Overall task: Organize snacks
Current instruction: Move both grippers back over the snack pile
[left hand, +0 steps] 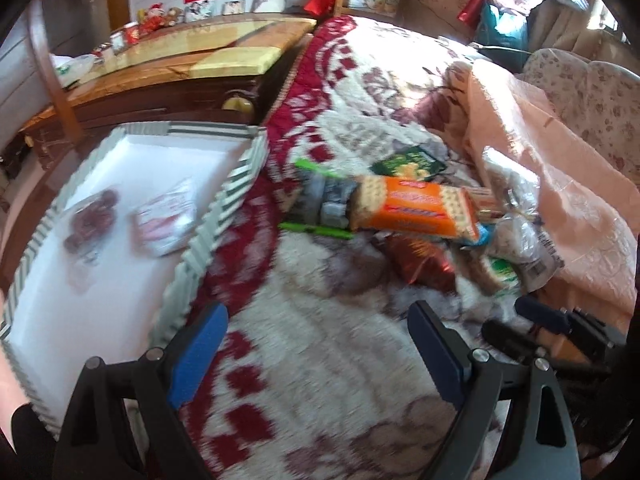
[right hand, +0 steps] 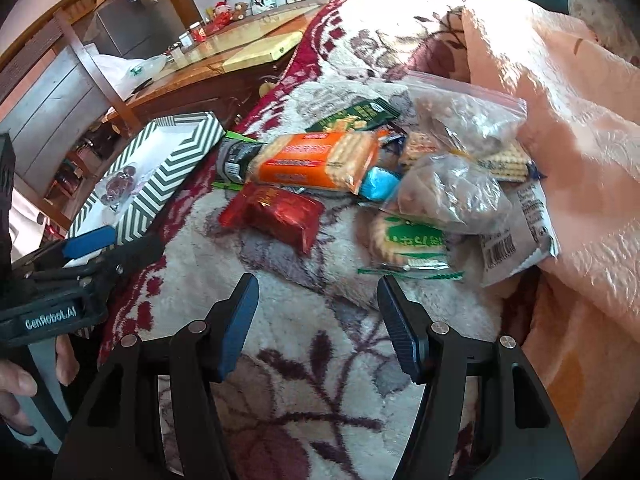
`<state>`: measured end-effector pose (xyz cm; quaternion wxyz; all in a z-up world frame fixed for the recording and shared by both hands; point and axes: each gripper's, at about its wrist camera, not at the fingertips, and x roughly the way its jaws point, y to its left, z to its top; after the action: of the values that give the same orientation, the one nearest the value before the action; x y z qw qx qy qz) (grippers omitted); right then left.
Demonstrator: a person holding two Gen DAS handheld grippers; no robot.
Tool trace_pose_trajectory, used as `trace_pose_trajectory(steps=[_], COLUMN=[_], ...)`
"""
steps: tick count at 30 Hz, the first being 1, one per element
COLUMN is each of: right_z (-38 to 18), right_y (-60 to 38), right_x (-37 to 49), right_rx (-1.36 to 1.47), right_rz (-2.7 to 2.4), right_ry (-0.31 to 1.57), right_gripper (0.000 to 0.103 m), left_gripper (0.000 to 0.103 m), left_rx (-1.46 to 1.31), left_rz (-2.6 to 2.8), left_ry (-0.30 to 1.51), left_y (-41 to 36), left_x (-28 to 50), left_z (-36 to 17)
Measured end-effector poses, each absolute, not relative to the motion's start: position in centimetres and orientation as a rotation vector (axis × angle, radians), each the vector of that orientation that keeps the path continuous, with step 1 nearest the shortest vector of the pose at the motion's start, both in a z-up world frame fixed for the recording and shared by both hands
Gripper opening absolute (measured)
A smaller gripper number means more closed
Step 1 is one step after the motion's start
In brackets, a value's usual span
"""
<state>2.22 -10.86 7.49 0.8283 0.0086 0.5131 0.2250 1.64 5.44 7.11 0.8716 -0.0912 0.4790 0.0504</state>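
Left gripper (left hand: pixel 316 352) hangs over the flowered blanket (left hand: pixel 320 380), blue pads spread wide, nothing between them. Right gripper (right hand: pixel 318 322) likewise released – jaws parted with only blanket under the gap, no snack touched. A hand (right hand: pixel 24 384) grips the left gripper's handle at the lower left edge of the right wrist view.

Snack pile sits on the blanket, ahead of both grippers and apart from them:
- orange cracker pack (right hand: pixel 320 160) lying flat, near the middle of the heap
- grey-and-green packet (right hand: pixel 234 158) touching the cracker pack's left end
- dark green packet (right hand: pixel 356 116) just behind the crackers
- red foil packet (right hand: pixel 276 212) in front of the crackers, nearest the box side
- light blue wrapper (right hand: pixel 380 184) poking out beside the crackers' right end
- green-labelled biscuit pack (right hand: pixel 412 244), closest to the right gripper
- clear zip bag (right hand: pixel 468 116) and a second clear bag (right hand: pixel 452 192) stacked on the right, leaning against the peach quilt (right hand: pixel 560 120)
- wafer pack (right hand: pixel 504 164) partly buried under the bags

Striped box (left hand: pixel 224 200) rests at the blanket's left edge – white inside, already holding a clear pack of dark red pieces (left hand: pixel 92 220) and a white-and-pink packet (left hand: pixel 168 216), side by side.

Wooden table (left hand: pixel 180 60) stands beyond the box
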Motion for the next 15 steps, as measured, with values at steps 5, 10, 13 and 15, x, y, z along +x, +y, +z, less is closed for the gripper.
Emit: trace_pose_trajectory(steps=[5,10,13,15], right_z=[7.2,6.6,6.4,6.2], right_y=[-12.3,-13.7,-14.2,-14.5], right_x=[2.3,2.5,2.7,2.8], right_rx=[0.028,0.072,0.093,0.102], right_rz=[0.447,0.428,0.420,0.420], right_ry=[1.113,1.138,1.144,1.150], right_gripper=[0.062,0.062,0.062,0.062], left_gripper=[0.093,0.093,0.093,0.093], left_rx=[-0.232,-0.208,-0.189,-0.191], left_rz=[0.042,0.008,-0.007,-0.021], left_ry=[1.013,1.057,1.093,1.104], left_y=[3.9,1.7,0.8,0.5], left_x=[4.8,7.7,8.9,9.5], left_z=[6.8,5.5,4.4,3.9])
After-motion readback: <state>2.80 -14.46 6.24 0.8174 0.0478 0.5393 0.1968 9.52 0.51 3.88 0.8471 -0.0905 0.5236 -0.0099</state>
